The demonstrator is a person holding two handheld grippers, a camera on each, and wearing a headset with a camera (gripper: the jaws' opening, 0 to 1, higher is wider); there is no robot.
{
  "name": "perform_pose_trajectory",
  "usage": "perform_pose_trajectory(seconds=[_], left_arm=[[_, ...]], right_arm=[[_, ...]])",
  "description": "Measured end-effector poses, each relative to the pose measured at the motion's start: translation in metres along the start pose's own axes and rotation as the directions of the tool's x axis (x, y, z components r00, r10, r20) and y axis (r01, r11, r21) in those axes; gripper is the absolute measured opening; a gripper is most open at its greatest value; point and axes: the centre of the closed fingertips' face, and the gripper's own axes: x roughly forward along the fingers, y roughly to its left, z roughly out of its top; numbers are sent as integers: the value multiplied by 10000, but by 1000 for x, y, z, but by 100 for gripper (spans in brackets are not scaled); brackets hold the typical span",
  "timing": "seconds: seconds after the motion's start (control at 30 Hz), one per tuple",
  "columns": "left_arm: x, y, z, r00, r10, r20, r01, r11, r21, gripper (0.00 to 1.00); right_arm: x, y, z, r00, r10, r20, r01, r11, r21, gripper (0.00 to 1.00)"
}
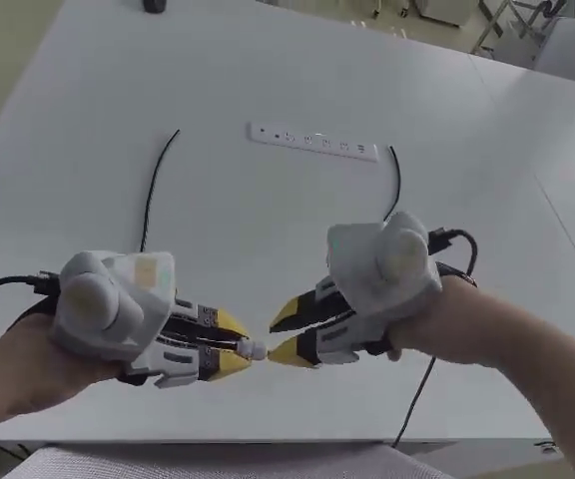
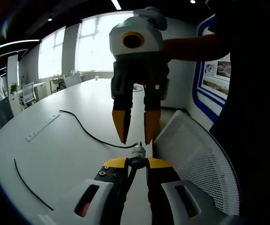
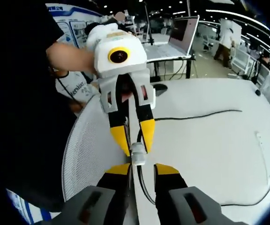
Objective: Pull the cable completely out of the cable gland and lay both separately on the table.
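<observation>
The left claw (image 1: 240,346) is pinching a small pale gland (image 1: 254,350) between its yellow tips, which are clamped on it. The right claw (image 1: 280,334) is facing it tip to tip, jaws apart, just beside the gland and not gripping anything. In the right gripper view a thin black cable (image 3: 142,180) seems to be running from the gland and drooping down between the parted jaws, though where it joins the gland is too small to tell.

By the look of it the pull is not yet starting: the gland is being held up off the bench (image 1: 268,230), the cable is not yet grasped, and nothing is laid down.

Both claws are hovering at the bench's near edge, with a white mesh chair back (image 2: 196,154) sitting just below them. Beyond them the bench is lying wide and mostly bare. A white power strip (image 1: 312,142) and a loose black cord (image 1: 152,190) are lying well apart from the claws, leaving ample room for setting both pieces down.
</observation>
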Motion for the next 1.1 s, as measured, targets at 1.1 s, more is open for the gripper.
perform_pose_trajectory(seconds=[1.1], left_arm=[[1,-3,4,9991,-385,-199,402,9948,934,15]], right_arm=[[10,14,7,9453,3243,-343,-3144,9344,1673,7]])
